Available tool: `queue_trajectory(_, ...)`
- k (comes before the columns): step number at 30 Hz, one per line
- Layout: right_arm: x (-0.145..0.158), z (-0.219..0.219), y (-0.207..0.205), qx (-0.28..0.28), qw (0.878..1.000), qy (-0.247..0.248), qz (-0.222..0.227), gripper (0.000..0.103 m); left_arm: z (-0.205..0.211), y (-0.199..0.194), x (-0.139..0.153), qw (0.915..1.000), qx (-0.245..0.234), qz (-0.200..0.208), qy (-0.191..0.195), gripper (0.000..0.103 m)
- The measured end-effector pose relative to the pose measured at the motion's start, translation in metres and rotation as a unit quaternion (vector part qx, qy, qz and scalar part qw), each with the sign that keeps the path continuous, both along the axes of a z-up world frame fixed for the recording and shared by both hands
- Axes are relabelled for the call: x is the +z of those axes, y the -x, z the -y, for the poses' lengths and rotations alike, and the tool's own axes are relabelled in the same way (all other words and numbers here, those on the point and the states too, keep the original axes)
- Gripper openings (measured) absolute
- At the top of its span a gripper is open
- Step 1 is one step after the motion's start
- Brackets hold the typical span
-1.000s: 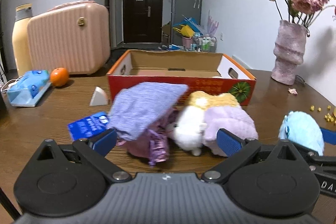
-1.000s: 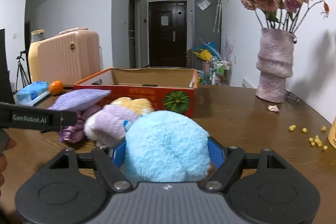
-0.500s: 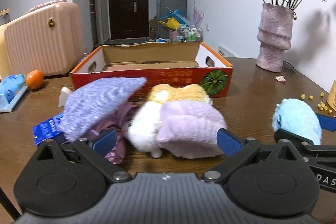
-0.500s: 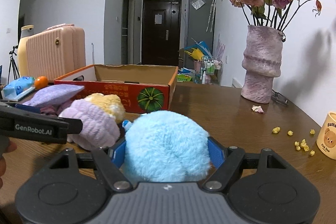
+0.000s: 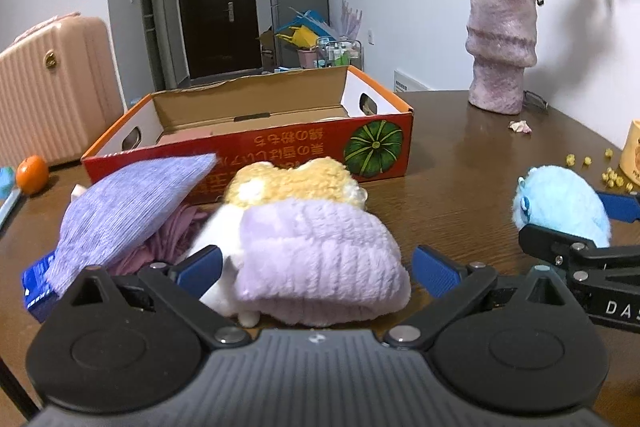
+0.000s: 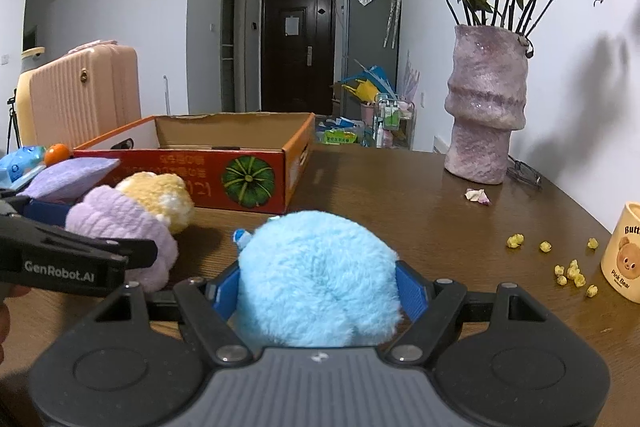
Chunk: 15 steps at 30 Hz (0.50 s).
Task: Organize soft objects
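r tongs (image 6: 318, 287) grip blue plush (image 6: 316, 279); l tongs (image 5: 318, 265) open round lilac plush (image 5: 320, 259)

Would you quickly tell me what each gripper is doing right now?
Left gripper: open, its jaws either side of the lilac plush toy, not pressing it.
Right gripper: shut on the blue plush ball.

1. Fluffy sky-blue plush ball (image 6: 318, 277).
2. Ribbed lilac plush (image 5: 320, 259) beside a yellow-and-white one (image 5: 288, 179).
3. Lavender pillow (image 5: 124, 211).
4. Red cardboard box (image 5: 256, 143) with a green pumpkin print.
5. Mottled pink vase (image 6: 484, 103).
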State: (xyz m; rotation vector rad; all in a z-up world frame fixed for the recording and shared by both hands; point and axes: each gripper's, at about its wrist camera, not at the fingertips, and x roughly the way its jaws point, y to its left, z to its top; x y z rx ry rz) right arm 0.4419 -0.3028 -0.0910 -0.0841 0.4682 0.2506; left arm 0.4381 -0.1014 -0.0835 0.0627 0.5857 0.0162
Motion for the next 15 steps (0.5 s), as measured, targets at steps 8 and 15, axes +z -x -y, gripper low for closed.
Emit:
queue_trajectory(8,-0.0012,0.0013,0.0001,0.000,1.000,-0.001,-0.006,0.077,0.0069,-0.0098,-0.0071,0.9995,-0.015,0.003,-0.026,0.099)
queue_trajectory(15,-0.0006,0.0001,0.0024,-0.005,1.000,0.003,0.000,0.077,0.0053,-0.0061,-0.0060,0.9994,-0.016,0.011,-0.028,0.079)
